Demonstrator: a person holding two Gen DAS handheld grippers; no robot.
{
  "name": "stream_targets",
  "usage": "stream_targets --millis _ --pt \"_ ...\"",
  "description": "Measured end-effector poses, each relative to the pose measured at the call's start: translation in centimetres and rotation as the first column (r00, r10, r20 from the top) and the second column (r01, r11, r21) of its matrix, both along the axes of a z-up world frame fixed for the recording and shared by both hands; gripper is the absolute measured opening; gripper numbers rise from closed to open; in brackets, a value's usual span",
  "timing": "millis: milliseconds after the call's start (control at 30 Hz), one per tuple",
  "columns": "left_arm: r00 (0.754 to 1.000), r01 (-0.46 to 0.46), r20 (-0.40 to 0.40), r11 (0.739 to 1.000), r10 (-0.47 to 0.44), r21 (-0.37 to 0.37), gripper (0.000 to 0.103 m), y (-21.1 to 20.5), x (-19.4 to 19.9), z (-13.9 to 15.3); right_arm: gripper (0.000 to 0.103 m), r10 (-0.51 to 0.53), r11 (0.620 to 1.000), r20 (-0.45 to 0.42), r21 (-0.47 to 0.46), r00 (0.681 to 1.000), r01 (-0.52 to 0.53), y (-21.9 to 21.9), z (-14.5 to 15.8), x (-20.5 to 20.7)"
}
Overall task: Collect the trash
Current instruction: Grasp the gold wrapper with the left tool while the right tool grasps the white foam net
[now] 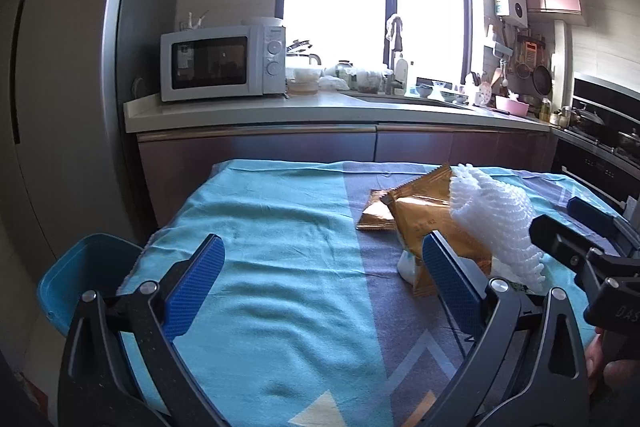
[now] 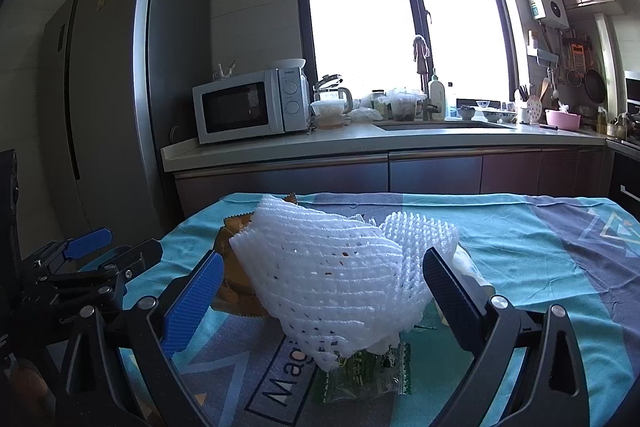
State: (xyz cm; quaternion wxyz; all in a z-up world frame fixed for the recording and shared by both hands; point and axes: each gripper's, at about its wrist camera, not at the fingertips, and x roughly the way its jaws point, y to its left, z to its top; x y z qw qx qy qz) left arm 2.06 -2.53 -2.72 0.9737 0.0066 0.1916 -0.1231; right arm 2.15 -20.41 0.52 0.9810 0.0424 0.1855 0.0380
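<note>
On a table under a teal and purple cloth (image 1: 260, 227) lies a heap of trash. Two golden snack wrappers (image 1: 424, 223) overlap, the top one partly covered by a white foam fruit net (image 1: 492, 219). In the right wrist view that white foam net (image 2: 328, 279) lies between the fingers of my right gripper (image 2: 322, 301), which is open. A second foam net (image 2: 420, 231) sits behind it, a green wrapper (image 2: 360, 375) lies under its near edge, and a golden wrapper (image 2: 236, 271) shows at left. My left gripper (image 1: 324, 283) hangs open over bare cloth, left of the heap.
A blue plastic bin (image 1: 80, 275) sits below the table's left edge. Beyond the table runs a kitchen counter (image 1: 320, 111) with a microwave (image 1: 220, 63), a sink and dishes. A tall fridge (image 2: 120, 87) stands at left. The right gripper (image 1: 558, 217) shows at the left wrist view's right edge.
</note>
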Motion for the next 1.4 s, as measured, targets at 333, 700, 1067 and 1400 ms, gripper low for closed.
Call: stream_targets --millis 333,700,1067,1400 --pt "0.946 0.252 -0.174 0.958 -0.273 -0.133 0.077 -2.4 4.7 -2.6 0.087 0.066 0.992 -0.098 0.117 0.993 -0.054 -1.5 -2.1 1.7" --pt "0.878 0.358 -0.256 0.910 -0.403 -0.208 0.008 -4.0 7.5 -5.1 0.022 0.138 0.980 -0.146 0.165 0.980 -0.113 -1.5 -3.2 2.2" --pt "0.923 0.258 -0.238 0.947 -0.301 -0.193 0.038 -1.3 6.9 -3.6 0.034 0.130 0.983 -0.117 0.146 0.985 -0.113 -1.8 -2.0 2.1" --pt "0.935 0.256 -0.225 0.961 -0.274 -0.104 0.058 -1.1 8.7 -3.2 0.064 0.191 0.973 -0.175 0.160 0.966 -0.164 -1.6 -3.1 4.2"
